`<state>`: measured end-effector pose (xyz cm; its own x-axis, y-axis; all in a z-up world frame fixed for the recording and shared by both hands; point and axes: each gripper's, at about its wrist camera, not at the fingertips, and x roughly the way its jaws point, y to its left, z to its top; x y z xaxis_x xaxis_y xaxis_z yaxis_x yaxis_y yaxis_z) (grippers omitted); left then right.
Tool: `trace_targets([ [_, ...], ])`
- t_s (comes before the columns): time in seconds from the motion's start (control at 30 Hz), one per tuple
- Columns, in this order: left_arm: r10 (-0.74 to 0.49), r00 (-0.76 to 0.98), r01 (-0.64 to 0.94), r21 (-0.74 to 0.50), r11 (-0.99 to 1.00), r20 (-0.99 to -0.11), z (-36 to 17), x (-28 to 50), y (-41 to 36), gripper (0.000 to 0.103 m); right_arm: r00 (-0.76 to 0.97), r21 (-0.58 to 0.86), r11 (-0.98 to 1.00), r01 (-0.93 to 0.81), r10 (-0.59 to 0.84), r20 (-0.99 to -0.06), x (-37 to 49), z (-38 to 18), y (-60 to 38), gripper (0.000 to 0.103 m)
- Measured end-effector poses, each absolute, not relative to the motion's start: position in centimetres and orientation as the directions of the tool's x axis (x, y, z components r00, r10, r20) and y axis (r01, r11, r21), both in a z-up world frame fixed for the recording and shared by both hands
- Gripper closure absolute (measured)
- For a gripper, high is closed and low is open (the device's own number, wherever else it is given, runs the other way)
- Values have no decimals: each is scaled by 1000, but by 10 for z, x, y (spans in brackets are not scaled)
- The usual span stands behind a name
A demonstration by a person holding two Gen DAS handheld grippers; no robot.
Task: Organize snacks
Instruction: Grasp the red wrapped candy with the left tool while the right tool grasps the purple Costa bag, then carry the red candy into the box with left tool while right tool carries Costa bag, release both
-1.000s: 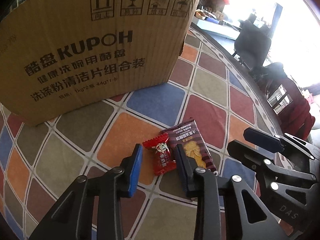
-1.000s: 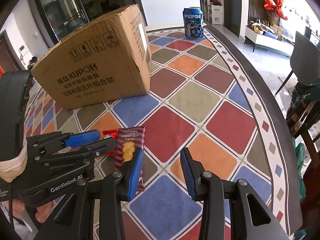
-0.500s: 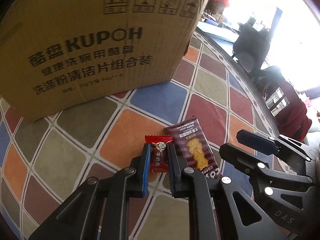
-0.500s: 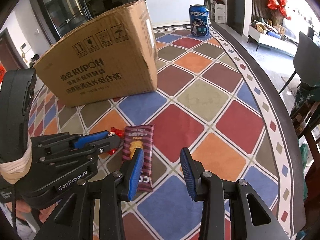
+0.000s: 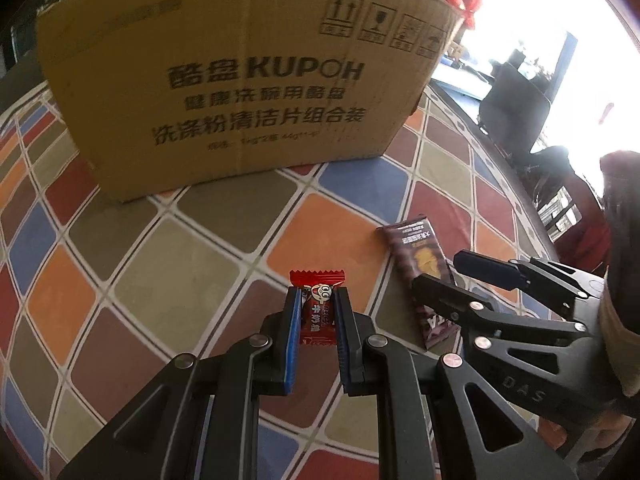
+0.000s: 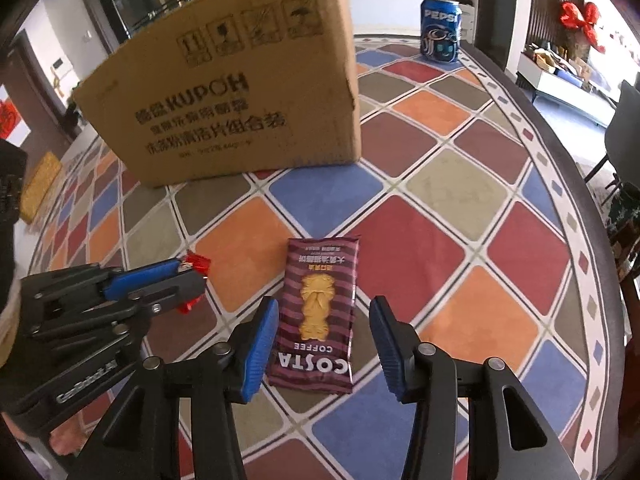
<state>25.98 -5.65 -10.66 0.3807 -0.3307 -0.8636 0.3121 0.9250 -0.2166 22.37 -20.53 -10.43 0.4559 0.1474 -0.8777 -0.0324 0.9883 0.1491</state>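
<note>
A small red candy [image 5: 317, 304] is pinched between the blue pads of my left gripper [image 5: 317, 300], lifted a little off the chequered tablecloth; in the right wrist view the red candy [image 6: 195, 264] pokes out of the left gripper [image 6: 188, 276]. A maroon Costa Coffee biscuit packet [image 6: 318, 308] lies flat on the cloth. My right gripper [image 6: 324, 320] straddles the packet with its jaws opening, pads clear of both long edges. The same packet [image 5: 420, 264] lies under the right gripper [image 5: 444, 276] in the left wrist view.
A large brown cardboard box [image 5: 240, 80] stands behind the snacks on the multicoloured tablecloth [image 6: 420, 248]. A blue Pepsi can [image 6: 440, 36] stands at the far right edge of the table. Dark chairs [image 5: 516, 108] and a low cabinet lie beyond the table's right rim.
My left gripper shut on the red candy and carried it left, away from the packet. My right gripper moved left over the biscuit packet and its jaws widened.
</note>
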Motion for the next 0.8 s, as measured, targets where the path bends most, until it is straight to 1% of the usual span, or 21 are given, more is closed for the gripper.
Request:
trace_targets([
  [0.37,-314,403,290,-206,935,-860,-105,257,-52,86,460,81,995,-55,97,-882,228,-110,-190,52],
  [0.4,-314,404,290,-205,935,-859,-105,257,-52,86,461,74,996,-56,92,-883,228,-110,-190,53],
  [0.47,-311,407,289,-202,936,-859,-104,256,-52,86,464,65,996,-58,85,-882,227,-109,-189,59],
  [0.6,-310,414,289,-200,936,-855,-101,254,-54,86,473,79,995,-53,95,-876,223,-109,-190,64],
  [0.8,-312,437,287,-198,937,-844,-93,252,-54,86,491,102,993,-55,115,-864,219,-104,-192,65],
])
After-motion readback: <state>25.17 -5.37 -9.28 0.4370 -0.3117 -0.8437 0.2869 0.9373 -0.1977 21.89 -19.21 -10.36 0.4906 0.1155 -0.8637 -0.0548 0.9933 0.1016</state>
